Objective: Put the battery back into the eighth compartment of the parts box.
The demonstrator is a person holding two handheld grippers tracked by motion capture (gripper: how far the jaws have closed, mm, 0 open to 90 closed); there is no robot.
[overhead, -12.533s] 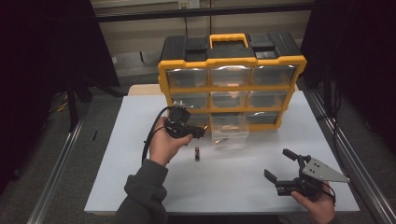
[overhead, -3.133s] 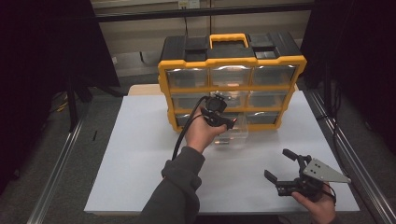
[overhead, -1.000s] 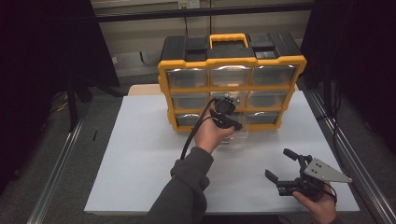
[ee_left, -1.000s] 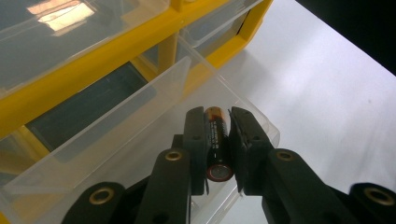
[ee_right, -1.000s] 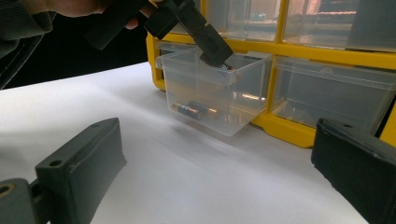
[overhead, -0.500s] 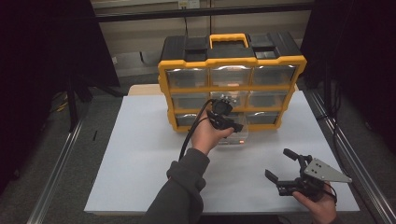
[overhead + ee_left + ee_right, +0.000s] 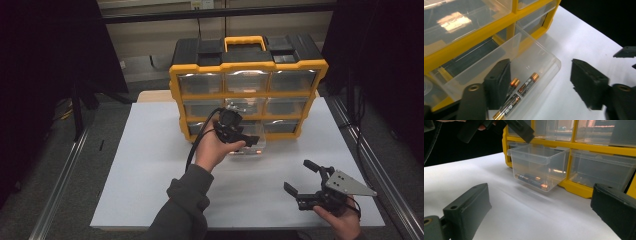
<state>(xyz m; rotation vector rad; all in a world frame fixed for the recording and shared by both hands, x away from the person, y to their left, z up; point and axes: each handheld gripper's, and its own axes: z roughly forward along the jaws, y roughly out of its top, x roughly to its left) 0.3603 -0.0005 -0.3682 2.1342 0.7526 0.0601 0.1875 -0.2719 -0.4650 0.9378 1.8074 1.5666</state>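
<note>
White table [image 7: 150, 165]; left tongs [image 7: 245, 141] open, empty

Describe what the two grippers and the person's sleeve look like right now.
Both are black two-jaw tools with blocky, flat-faced pads. The left gripper trails a black cable; that arm wears a dark grey hooded-style sleeve with a ribbed cuff. The right gripper carries a grey three-cornered plate on top.

The organiser [image 7: 248, 95] has a yellow frame, a black top and a yellow handle; its drawers are clear plastic. The pulled-out drawer [image 7: 537, 166], also clear, carries batteries [image 7: 517, 93] in black with copper-orange ends. The worktop [image 7: 150, 165] is white. Both tongs, left [image 7: 240, 137] and right [image 7: 307, 182], are black; the right one bears a grey plate at 3 o'clock.
</note>
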